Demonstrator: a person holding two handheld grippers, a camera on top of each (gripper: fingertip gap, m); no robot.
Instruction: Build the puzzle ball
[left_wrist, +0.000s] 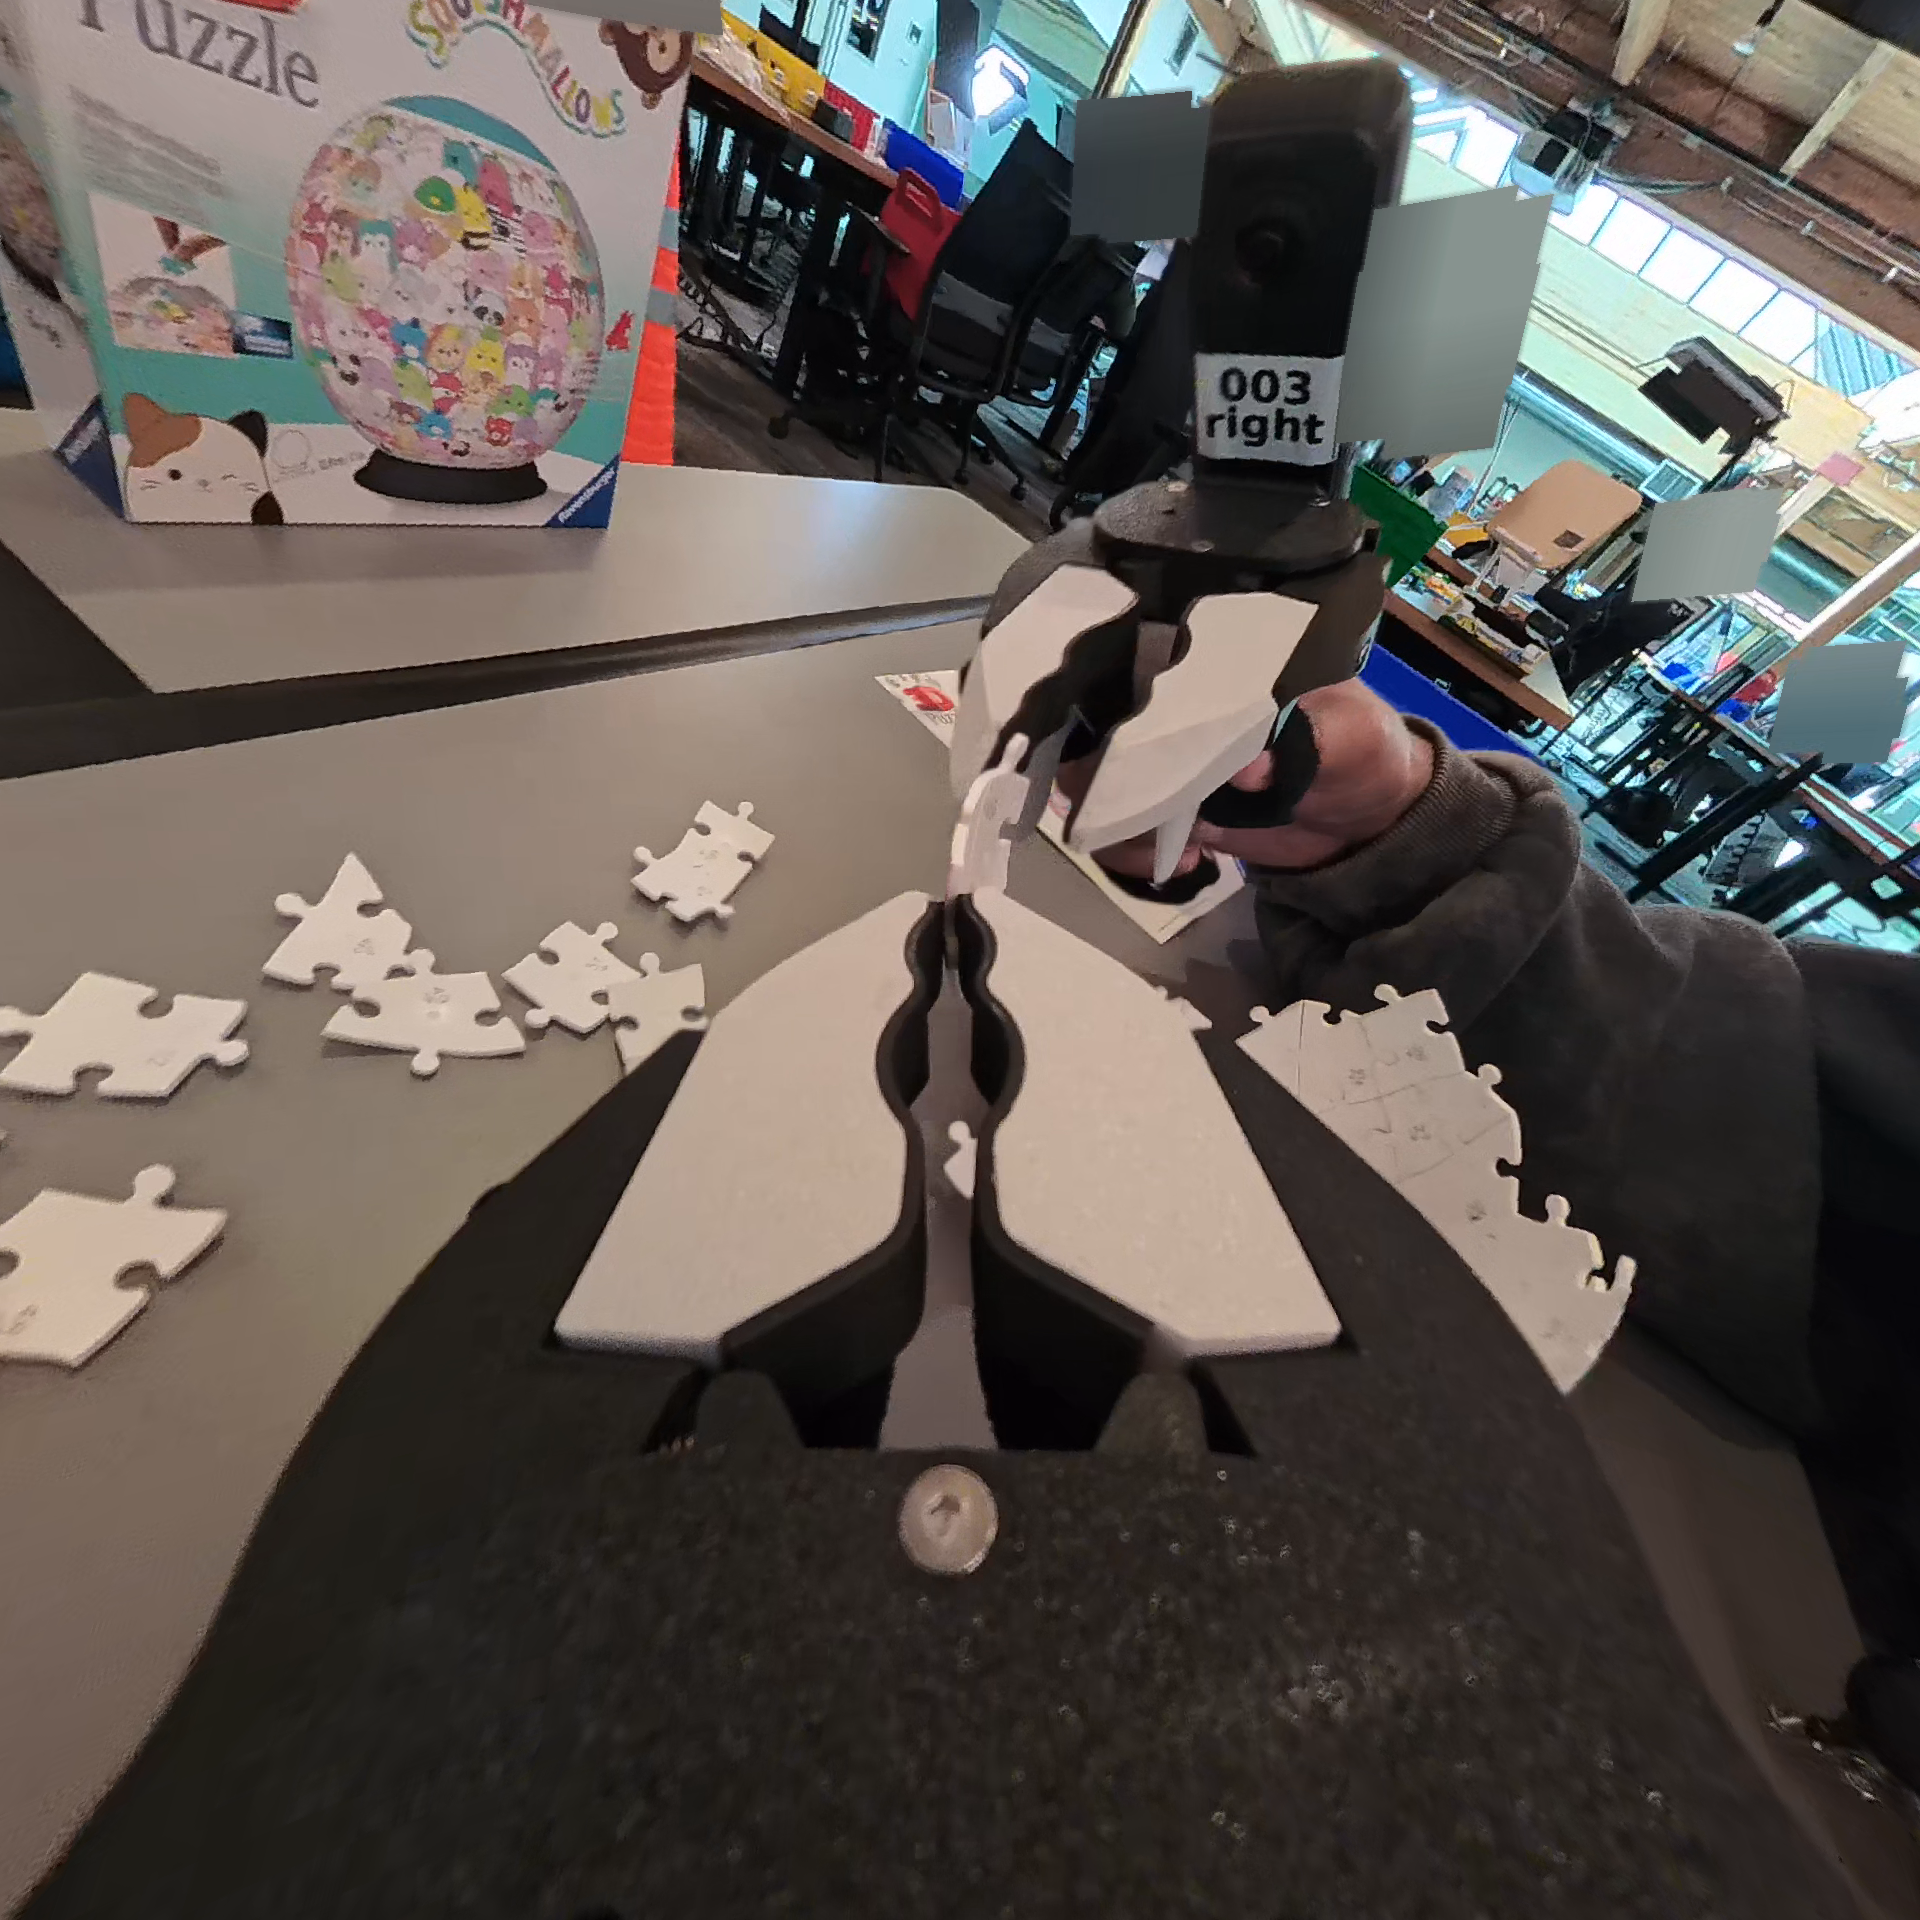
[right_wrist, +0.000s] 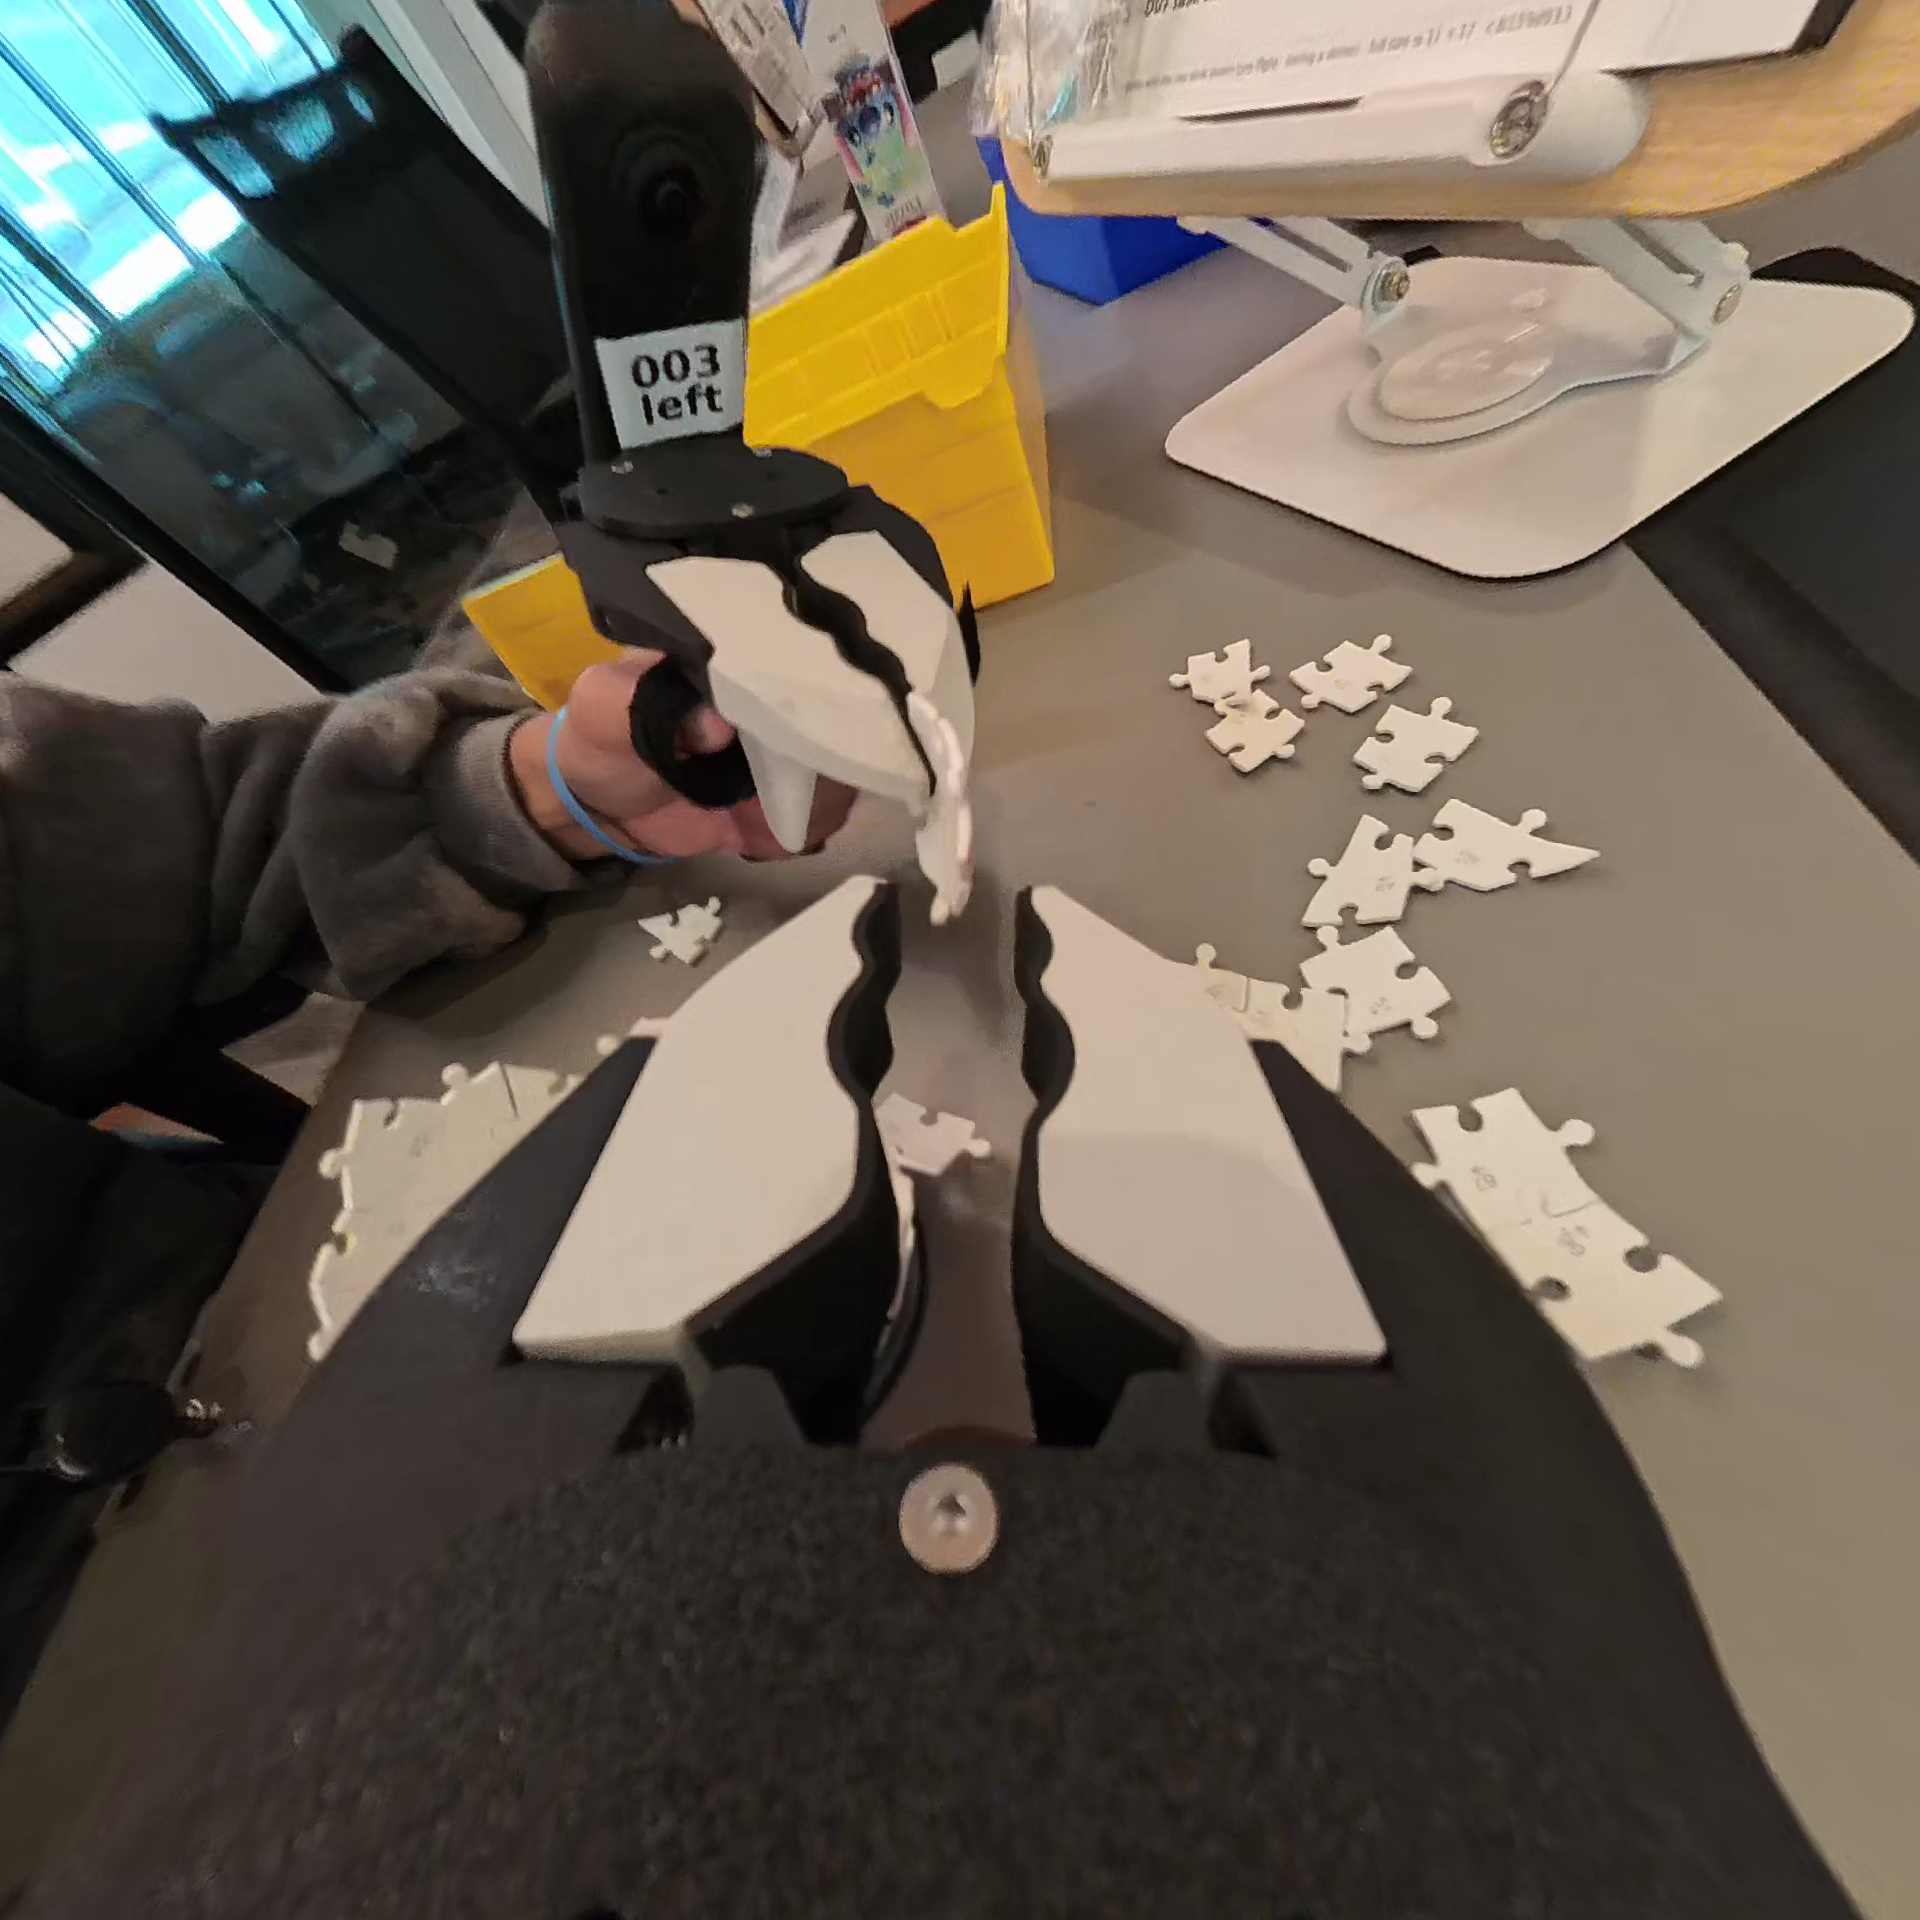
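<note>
My left gripper (left_wrist: 951, 920) is shut on a white puzzle piece (left_wrist: 982, 831) and holds it upright above the grey table (left_wrist: 416, 1195). In the right wrist view the left gripper (right_wrist: 935, 769) comes from the upper left with the piece (right_wrist: 943, 821) hanging from its tips. My right gripper (right_wrist: 956, 904) is open, and the piece's lower end sits at the gap between its tips. In the left wrist view the right gripper (left_wrist: 1044, 795) faces mine, close to the piece. A curved assembled section (left_wrist: 1423, 1132) lies at the right; it also shows in the right wrist view (right_wrist: 416, 1164).
Loose white pieces (left_wrist: 416, 987) lie face down left of the grippers, and also show in the right wrist view (right_wrist: 1403, 748), with a joined strip (right_wrist: 1558, 1226). The puzzle box (left_wrist: 343, 260) stands at the back. A yellow bin (right_wrist: 914, 395) and a white stand (right_wrist: 1538, 416) sit nearby. The grippers are tip to tip, or close to it.
</note>
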